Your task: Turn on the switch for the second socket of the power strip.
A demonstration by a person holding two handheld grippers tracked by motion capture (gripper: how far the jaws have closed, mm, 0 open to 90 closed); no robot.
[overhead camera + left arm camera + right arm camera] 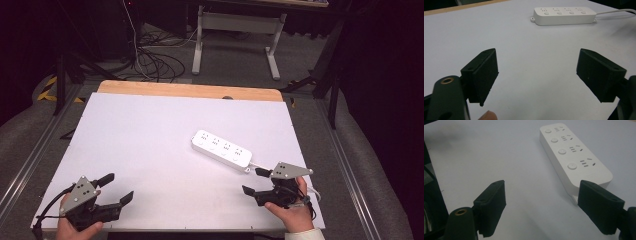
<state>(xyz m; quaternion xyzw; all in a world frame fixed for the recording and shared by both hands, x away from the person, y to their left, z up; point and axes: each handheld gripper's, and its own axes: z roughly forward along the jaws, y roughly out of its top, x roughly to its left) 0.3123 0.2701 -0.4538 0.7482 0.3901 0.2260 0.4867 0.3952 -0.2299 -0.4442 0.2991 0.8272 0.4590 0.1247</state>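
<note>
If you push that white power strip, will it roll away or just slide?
The power strip is flat and boxy, so it probably slides, not rolls. Its smooth shell on the white table looks slippery. Its cord may tug it sideways.

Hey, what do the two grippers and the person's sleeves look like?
Both the left gripper and right gripper are black, with two flat rectangular jaws and a grey three-cornered plate dotted with holes on top. A black cable trails from the left one. A pale cuff shows at the right wrist.
</note>
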